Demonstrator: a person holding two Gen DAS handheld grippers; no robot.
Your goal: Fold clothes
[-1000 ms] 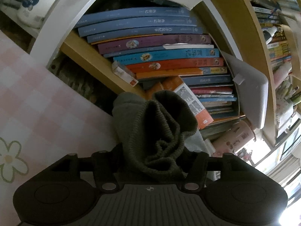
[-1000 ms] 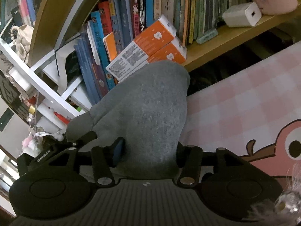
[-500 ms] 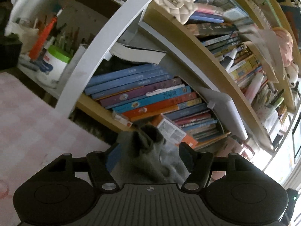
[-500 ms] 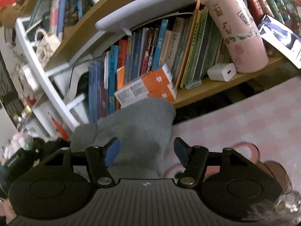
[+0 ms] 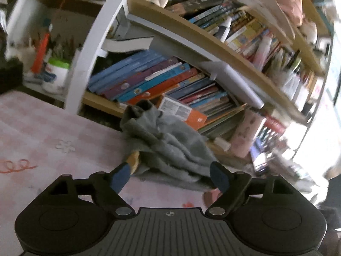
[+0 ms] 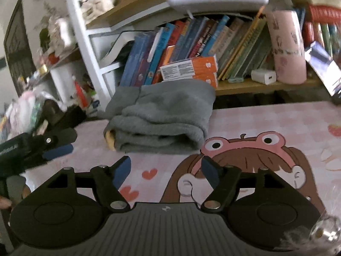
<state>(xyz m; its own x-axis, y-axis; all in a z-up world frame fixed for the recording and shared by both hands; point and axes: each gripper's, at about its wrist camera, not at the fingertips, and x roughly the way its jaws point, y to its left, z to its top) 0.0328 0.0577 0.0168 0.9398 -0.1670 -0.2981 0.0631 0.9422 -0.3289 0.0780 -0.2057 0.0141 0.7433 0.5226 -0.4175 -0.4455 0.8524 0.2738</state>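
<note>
A grey garment (image 6: 162, 115) with a yellow patch lies on the pink-checked tabletop (image 6: 266, 115), printed with red hearts and a cartoon girl.

Each hand-held gripper (image 6: 165, 167) — black body, ribbed grey top, blue pads (image 6: 121, 171), silver screws.

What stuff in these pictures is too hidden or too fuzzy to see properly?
- Yellow thing under the grey garment, right wrist view: mostly covered by cloth, can't identify.
- Book titles, left wrist view: blurred and small, unreadable.
- Left gripper, right wrist view: cut off by left edge.
- Garment's type, both views: folded up, shape hidden.
</note>
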